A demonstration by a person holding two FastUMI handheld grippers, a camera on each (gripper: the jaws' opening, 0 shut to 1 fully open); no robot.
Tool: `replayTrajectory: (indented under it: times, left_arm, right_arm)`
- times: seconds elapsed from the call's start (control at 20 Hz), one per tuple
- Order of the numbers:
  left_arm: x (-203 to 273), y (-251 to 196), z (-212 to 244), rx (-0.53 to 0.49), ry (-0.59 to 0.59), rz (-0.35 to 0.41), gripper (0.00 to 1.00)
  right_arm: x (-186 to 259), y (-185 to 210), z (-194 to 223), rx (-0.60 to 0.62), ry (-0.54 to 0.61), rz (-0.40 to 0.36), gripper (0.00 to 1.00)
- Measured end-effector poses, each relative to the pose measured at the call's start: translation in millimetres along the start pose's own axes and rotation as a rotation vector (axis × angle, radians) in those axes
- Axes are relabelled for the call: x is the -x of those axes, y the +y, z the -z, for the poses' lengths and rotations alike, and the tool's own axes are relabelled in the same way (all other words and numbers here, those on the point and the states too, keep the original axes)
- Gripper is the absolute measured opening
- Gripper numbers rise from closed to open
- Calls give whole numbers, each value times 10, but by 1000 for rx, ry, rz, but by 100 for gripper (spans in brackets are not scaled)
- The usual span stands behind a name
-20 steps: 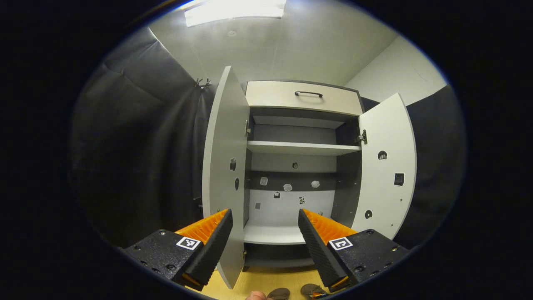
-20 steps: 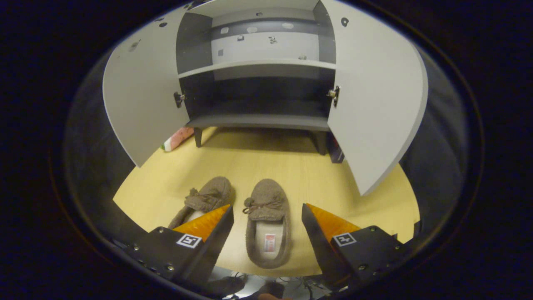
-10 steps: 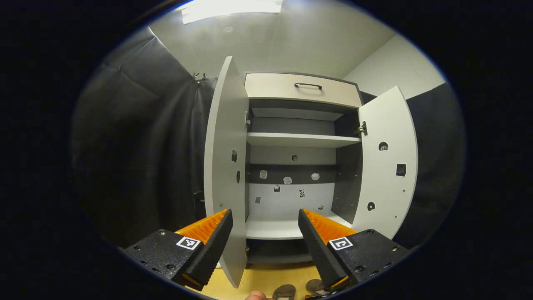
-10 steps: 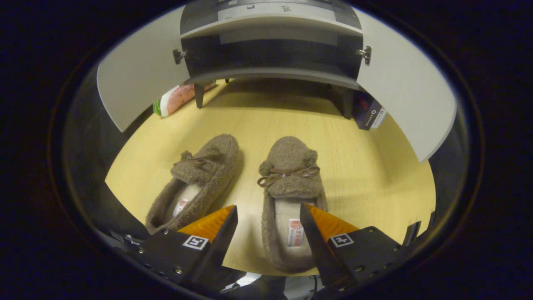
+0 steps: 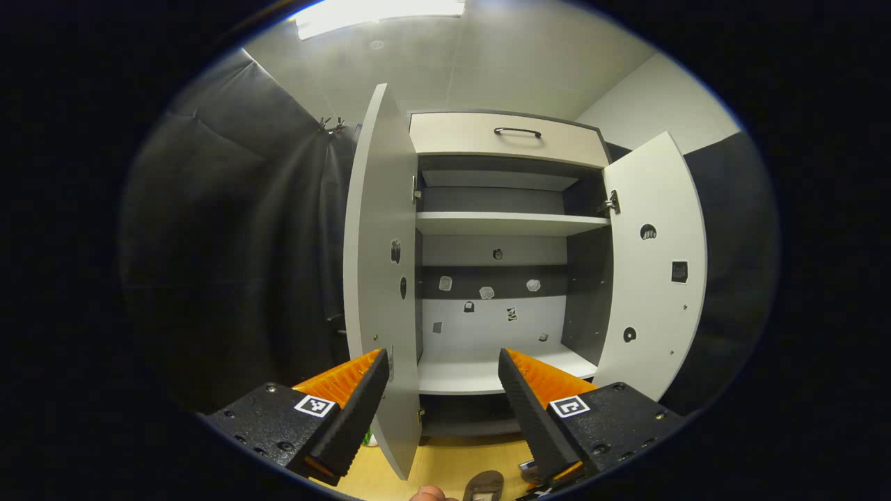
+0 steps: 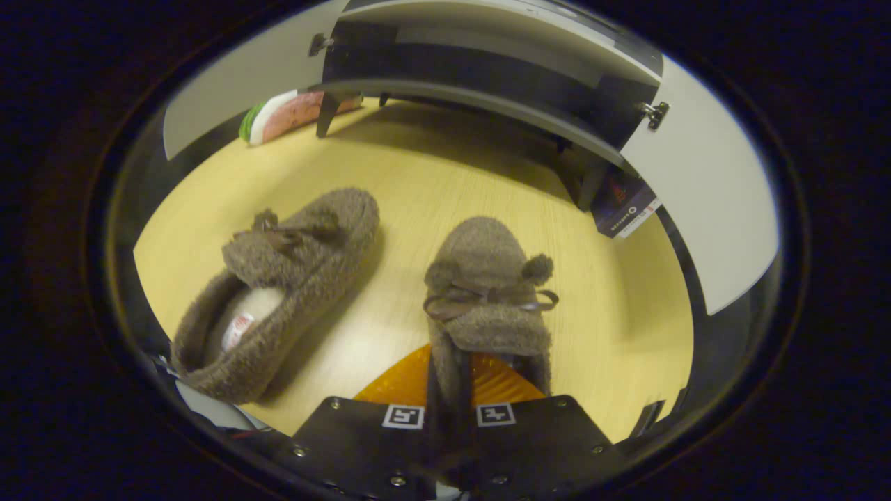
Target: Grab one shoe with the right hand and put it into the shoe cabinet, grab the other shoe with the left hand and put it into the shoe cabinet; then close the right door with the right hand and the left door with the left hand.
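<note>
Two brown fuzzy slippers lie on the wooden floor in front of the shoe cabinet point(image 6: 473, 76). In the right gripper view, my right gripper point(image 6: 449, 376) is shut on the inner side wall of the right shoe point(image 6: 487, 278), near its heel. The left shoe point(image 6: 292, 257) lies free beside it, angled. In the left gripper view, my left gripper point(image 5: 442, 362) stands open and holds nothing, facing the cabinet point(image 5: 501, 223). Its left door point(image 5: 376, 264) and right door point(image 5: 658, 271) are both swung open. A shoe tip point(image 5: 485, 483) peeks in at the bottom edge.
A watermelon-patterned object point(image 6: 285, 115) lies by the cabinet's left leg and a dark box point(image 6: 623, 205) by its right leg. A drawer point(image 5: 501, 139) with a handle tops the cabinet. Black curtain hangs to the left. The doors point(image 6: 703, 202) jut out over the floor.
My right gripper came down over the right shoe and shut on its side wall. The left gripper drifted slightly and stayed open.
</note>
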State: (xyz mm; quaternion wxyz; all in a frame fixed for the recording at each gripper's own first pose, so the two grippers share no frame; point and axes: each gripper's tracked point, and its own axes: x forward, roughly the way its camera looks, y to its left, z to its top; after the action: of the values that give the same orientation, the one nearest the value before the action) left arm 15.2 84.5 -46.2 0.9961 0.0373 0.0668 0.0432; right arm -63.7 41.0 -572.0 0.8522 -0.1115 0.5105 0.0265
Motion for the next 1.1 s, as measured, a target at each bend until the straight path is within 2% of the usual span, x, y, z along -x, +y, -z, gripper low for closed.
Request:
replayTrajectory:
  times: [0.15,0.2,0.25,0.35,0.6,0.8,1.1]
  left_arm:
    - [-72,-112,55,21,14,-18,96]
    - [-102,-155,86,28,20,-20,96]
    - [-131,-192,112,32,26,-25,96]
    - [-183,-284,140,39,28,-29,96]
    - [-303,-530,158,30,21,-10,96]
    - [-362,-617,199,17,25,-9,96]
    - [-442,-573,254,14,34,-46,96]
  right_arm:
    - [138,-61,-110,-65,-35,-71,13]
    - [98,-132,-215,-103,-63,-83,9]
    - [252,-169,-262,-148,-78,-119,1]
    - [402,-229,-372,-237,-94,-183,1]
    - [842,-556,-839,-245,-235,-196,1]
    - [1392,-697,-1443,-261,-393,-229,1]
    - [2296,-901,-2805,-271,-699,-254,0]
